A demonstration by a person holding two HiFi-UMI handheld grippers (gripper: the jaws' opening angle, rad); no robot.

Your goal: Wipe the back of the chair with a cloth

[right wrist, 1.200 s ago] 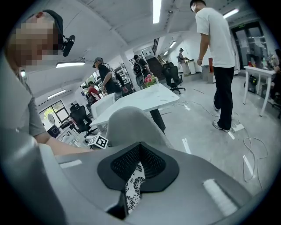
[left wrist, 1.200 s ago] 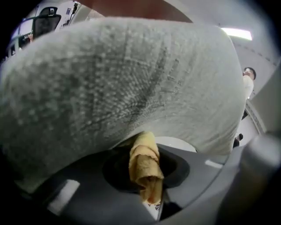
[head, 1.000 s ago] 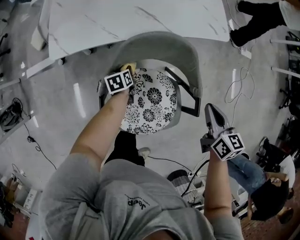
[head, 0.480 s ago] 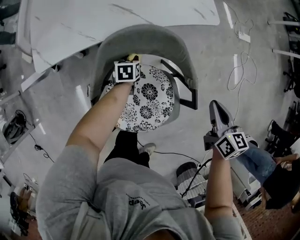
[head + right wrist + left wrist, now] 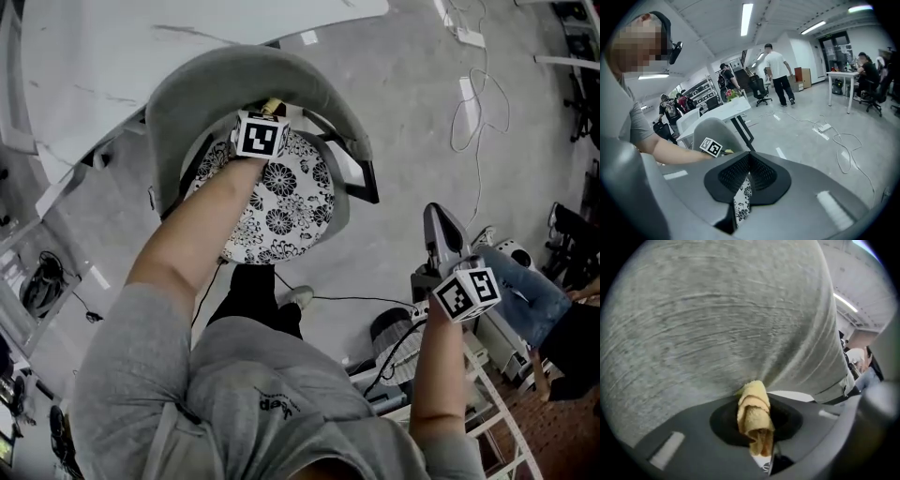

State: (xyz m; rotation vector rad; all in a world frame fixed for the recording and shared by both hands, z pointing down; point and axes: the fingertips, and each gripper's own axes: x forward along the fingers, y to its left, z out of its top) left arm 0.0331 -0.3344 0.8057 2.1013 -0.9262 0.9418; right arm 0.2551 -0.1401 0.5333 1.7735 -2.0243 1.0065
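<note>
The grey chair back (image 5: pixel 253 73) curves round a seat with a black-and-white flower print (image 5: pixel 272 202). My left gripper (image 5: pixel 268 114) is inside the curve, near its middle, shut on a rolled yellow cloth (image 5: pixel 272 105). In the left gripper view the cloth (image 5: pixel 753 414) sticks out between the jaws, its tip against the grey fabric of the chair back (image 5: pixel 717 310). My right gripper (image 5: pixel 439 216) hangs over the floor to the right of the chair, shut and holding nothing. In the right gripper view the right gripper (image 5: pixel 749 157) points toward the chair (image 5: pixel 715 133).
A white marble table (image 5: pixel 141 42) stands just behind the chair. Cables (image 5: pixel 478 103) lie on the floor at the right. A seated person in jeans (image 5: pixel 525 300) and a white rack (image 5: pixel 487 394) are close at the lower right. Other people (image 5: pixel 777 75) are further off.
My left gripper has slid the cloth along the inside of the chair back, from its left part toward the middle. The right gripper has stayed beside the chair.
</note>
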